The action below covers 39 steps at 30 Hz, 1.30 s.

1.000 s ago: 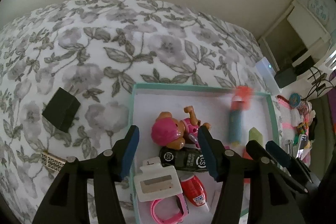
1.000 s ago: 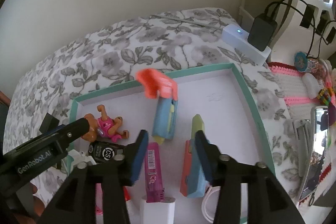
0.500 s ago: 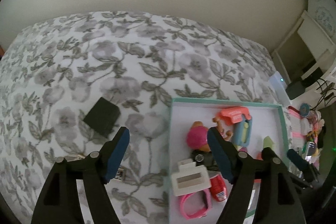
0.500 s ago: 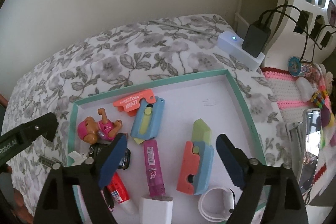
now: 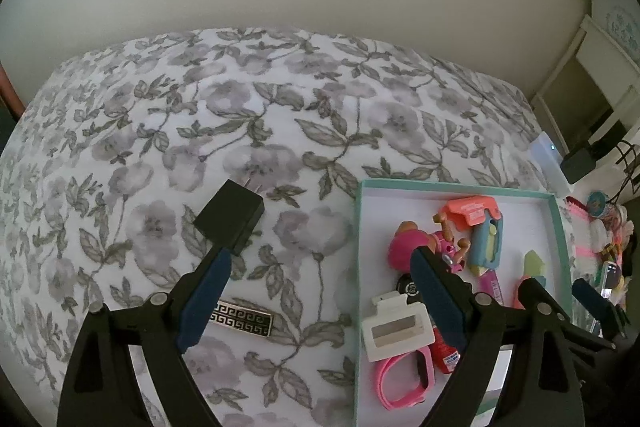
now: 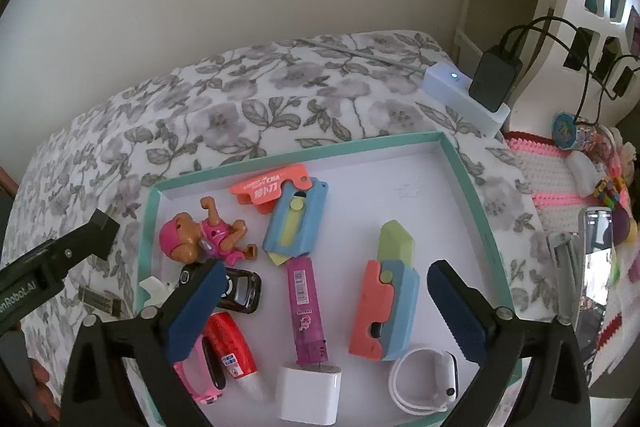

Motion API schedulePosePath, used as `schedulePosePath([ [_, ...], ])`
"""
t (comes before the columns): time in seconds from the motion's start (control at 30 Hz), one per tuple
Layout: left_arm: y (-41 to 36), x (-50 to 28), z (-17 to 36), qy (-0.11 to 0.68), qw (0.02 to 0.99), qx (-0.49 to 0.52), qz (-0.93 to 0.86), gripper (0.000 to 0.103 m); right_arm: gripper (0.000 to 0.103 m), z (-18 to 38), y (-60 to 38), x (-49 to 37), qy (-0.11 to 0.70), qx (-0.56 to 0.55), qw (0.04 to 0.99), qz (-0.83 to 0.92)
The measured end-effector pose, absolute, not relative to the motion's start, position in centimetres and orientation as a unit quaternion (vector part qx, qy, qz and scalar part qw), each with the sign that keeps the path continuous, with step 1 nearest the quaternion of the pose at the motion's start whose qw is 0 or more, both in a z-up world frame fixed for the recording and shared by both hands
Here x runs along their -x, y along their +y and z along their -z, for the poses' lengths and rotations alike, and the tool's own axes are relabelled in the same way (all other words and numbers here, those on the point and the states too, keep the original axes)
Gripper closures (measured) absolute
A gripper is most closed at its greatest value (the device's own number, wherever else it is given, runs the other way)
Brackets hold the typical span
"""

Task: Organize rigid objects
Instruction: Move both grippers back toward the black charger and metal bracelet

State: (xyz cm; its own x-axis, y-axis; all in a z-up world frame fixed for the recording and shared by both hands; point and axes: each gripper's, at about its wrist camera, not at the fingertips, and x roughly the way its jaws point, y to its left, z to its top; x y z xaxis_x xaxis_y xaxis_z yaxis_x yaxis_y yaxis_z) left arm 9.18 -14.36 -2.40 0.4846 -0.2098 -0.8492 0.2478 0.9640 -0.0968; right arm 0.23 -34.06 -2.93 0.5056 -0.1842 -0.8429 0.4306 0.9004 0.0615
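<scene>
The left gripper [image 5: 320, 287] is swinging off the teal-rimmed tray [image 6: 480, 223] and is now hanging over the floral cloth [image 5: 248, 115], its jaws having just been opening, nothing between them; the black charger [image 5: 230, 215] and patterned bar [image 5: 242, 317] are lying beneath. The right gripper [image 6: 324, 301] is spreading wide too, jaws having just been opening, empty above the purple stick [image 6: 306, 307]. The orange-and-blue toy knife [image 6: 294, 207] that was dropping a second ago is now lying flat in the tray beside the doll [image 6: 200, 239]
</scene>
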Motion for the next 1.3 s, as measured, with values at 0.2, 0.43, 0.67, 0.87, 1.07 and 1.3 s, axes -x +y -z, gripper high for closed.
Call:
schedulePosePath([
  [0.2,-13.9,-8.6,2.0,0.481,0.867,-0.019,0.129,0.003,0.000,3.0,-33.6,0.1,0.465,-0.125,0.857,0.182],
  [0.43,-13.1,-7.8,1.0,0.465,0.875,-0.010,0.132,0.003,0.000,2.1,-33.1,1.0,0.440,-0.136,0.870,0.176],
  [0.67,-11.9,-6.9,0.4,0.462,0.877,0.004,0.131,0.003,0.000,0.7,-31.6,1.6,0.416,-0.078,0.884,0.195],
  [0.87,-10.2,-6.4,0.1,0.467,0.875,0.020,0.128,0.003,0.000,0.1,-31.2,2.2,0.405,-0.122,0.889,0.177],
  [1.07,-8.0,-6.0,-0.5,0.457,0.882,0.036,0.106,0.003,0.000,-0.4,-29.2,2.4,0.393,-0.106,0.901,0.152],
  [1.3,-4.8,-6.1,0.0,0.452,0.887,0.055,0.075,0.003,0.000,0.7,-25.8,1.4,0.410,-0.116,0.899,0.103],
])
